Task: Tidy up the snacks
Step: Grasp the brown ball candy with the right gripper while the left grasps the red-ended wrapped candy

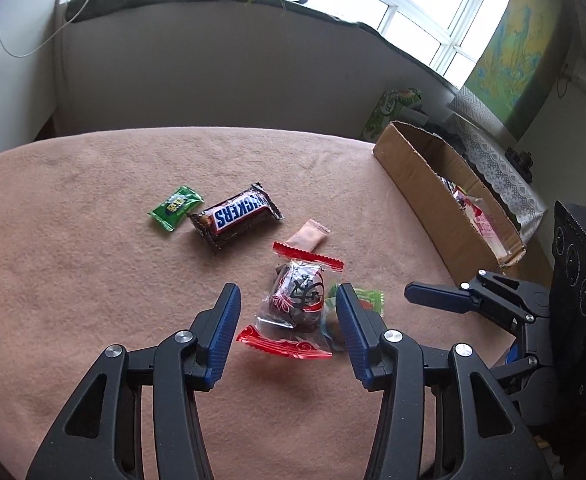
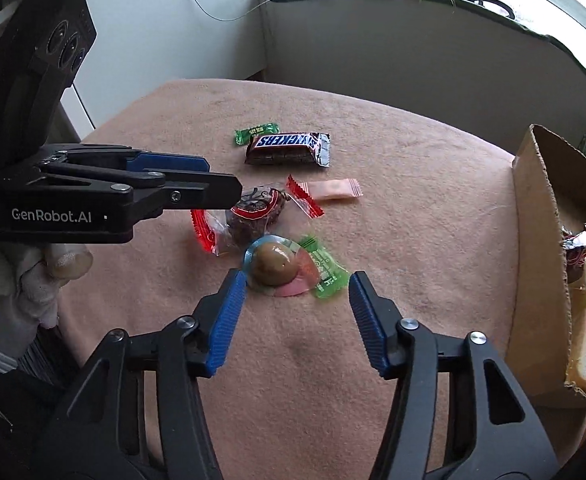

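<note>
Item 1, red-ended date packet: lying on the pink cloth, near-centre of the pile, sitting between the fingers of the left gripper, which are standing wide and not touching it.

Item 2, egg packet w/ green wrapper: lying just right of the date packet, edges touching or overlapping; can't tell which. Right gripper is hovering just near of it, fingers wide, holding nothing.

Item 3, pale pink sachet: lying just beyond the date packet, its red far end resting over the sachet's left edge.

Items 4–5, Snickers bar and small green candy: lying farther off, side by side, touching.

Item 6, cardboard box: standing at the right edge of the cloth, already holding some packets.

Risks, as judged:
- Both grippers are working the same tight cluster; the left one's right finger is crowding the egg packet, so closing may be catching two wrappers at once, or the tools may be knocking together.
- Slick film may be slipping out of a pinch on a crimped end only.
- Soft cloth may be bunching under the fingertips.

View diffs: the left wrist view is hiding most of the egg packet behind a finger; the right wrist view is showing it whole, plus the left gripper from the side and bread in the box.
</note>
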`<state>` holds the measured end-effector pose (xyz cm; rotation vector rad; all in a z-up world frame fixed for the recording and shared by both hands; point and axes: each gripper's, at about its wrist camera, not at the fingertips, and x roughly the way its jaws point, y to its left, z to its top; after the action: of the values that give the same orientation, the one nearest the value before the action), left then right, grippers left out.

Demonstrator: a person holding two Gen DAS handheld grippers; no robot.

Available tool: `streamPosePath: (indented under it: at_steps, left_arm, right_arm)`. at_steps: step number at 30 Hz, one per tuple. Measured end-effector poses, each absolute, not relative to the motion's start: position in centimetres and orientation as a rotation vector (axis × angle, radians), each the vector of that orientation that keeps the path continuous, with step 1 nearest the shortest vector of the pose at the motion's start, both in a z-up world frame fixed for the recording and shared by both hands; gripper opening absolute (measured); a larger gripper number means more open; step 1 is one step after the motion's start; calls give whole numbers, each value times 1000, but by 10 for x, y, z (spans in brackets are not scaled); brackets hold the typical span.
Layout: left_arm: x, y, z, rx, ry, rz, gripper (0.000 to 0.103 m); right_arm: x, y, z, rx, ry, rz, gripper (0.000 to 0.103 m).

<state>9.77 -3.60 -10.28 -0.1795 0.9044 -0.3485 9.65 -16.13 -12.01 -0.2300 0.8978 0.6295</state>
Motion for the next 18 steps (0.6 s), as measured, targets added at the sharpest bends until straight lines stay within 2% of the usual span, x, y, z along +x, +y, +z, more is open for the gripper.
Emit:
streamPosePath:
  at_steps: [2, 11, 18]
  left_arm:
    - [102, -37, -106, -177, 910, -344, 48]
    - [116, -39, -122, -174, 949, -353, 48]
    - [119, -41, -122, -169, 947, -372, 49]
  right_arm:
    - [101, -160, -123, -220, 905, 642, 48]
    - [111, -146, -131, -240, 908, 678, 46]
    - [116, -137, -133, -258, 904, 690, 38]
